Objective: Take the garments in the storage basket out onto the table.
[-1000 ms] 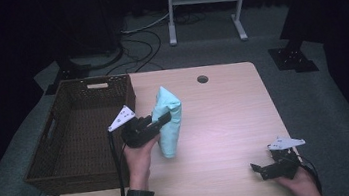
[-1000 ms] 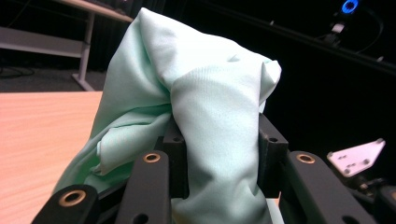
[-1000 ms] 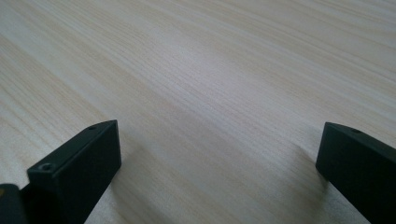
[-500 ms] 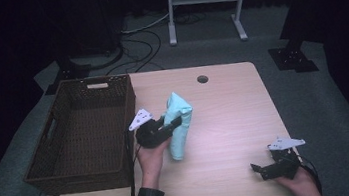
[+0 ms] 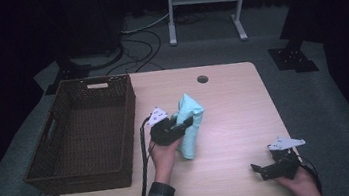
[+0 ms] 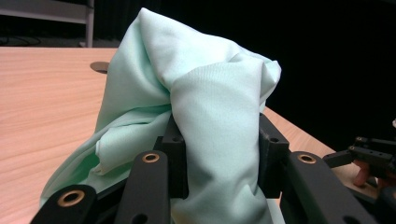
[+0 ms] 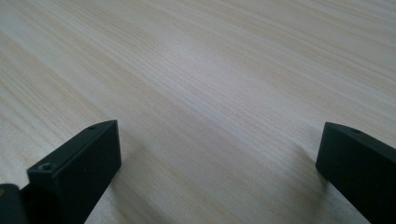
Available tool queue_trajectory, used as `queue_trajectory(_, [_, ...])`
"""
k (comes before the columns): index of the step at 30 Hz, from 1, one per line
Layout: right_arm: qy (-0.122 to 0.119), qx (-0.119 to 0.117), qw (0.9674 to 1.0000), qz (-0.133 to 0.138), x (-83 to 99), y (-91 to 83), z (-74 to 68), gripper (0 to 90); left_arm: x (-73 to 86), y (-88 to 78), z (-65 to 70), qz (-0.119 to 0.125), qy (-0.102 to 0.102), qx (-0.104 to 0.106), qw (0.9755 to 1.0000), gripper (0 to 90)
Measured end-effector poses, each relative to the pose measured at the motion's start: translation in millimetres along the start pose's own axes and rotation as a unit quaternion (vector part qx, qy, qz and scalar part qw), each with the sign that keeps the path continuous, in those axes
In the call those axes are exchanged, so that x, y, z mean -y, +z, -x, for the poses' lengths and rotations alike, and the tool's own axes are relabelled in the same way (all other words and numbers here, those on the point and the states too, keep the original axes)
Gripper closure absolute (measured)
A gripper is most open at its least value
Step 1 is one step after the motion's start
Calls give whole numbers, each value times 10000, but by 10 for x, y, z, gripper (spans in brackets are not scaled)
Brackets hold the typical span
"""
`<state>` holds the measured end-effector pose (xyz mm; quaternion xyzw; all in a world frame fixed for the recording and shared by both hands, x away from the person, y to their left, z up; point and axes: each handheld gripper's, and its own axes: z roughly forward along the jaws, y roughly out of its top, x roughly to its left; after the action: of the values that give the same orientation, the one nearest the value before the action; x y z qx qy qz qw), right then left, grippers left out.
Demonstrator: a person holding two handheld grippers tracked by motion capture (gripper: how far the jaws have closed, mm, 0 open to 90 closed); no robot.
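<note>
High view: the table [image 5: 232, 96] is seen with a wicker basket [image 5: 84, 134] at its left and, just beside the basket's right wall, a pale green cloth [image 5: 189, 126] that is held bunched and partly lifted, its lower end trailing on the wood. The cloth is clamped in the left gripper [image 5: 182, 127]; in the left gripper view a thick fold [image 6: 219, 140] is pinched between the two black jaws, while a loose flap [image 6: 116, 144] hangs outside them to the left. The right gripper [image 5: 262, 170] rests near the table's front right corner, well apart from the cloth, its jaws spread wide with nothing but bare wood [image 7: 210, 93] between them. A slip may be judged the main risk: only part of the bundle is gripped, so the free flap could be caught on the basket rim or dragged along the table, and the fold pulled out of the jaws. If the cloth is released too early, it could be left draped over the rim rather than inside.
</note>
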<state>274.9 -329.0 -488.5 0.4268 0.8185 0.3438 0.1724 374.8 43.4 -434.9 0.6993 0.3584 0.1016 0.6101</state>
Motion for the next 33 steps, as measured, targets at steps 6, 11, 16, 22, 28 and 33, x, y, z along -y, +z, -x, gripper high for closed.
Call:
queue_trajectory(6, [-14,-8,10000,0,1,-1,1,0,38,176,54,-139,86,-29,9999,637])
queue_trajectory(11, [-14,-14,10000,3,1,-1,-1,0,42,315,92,-296,173,-59,9994,627])
queue_trajectory(16, [-16,-21,10000,2,1,-1,0,0,40,527,155,-471,294,-133,9984,619])
queue_trajectory(22, [-23,-23,10000,-1,1,-1,0,0,65,691,183,-589,338,-178,9975,609])
queue_trajectory(28, [-32,-23,10000,3,1,-1,1,0,123,859,202,-777,383,-212,9960,596])
queue_trajectory(33, [-35,-31,10000,-2,1,-1,1,0,184,978,206,-913,386,-257,9947,584])
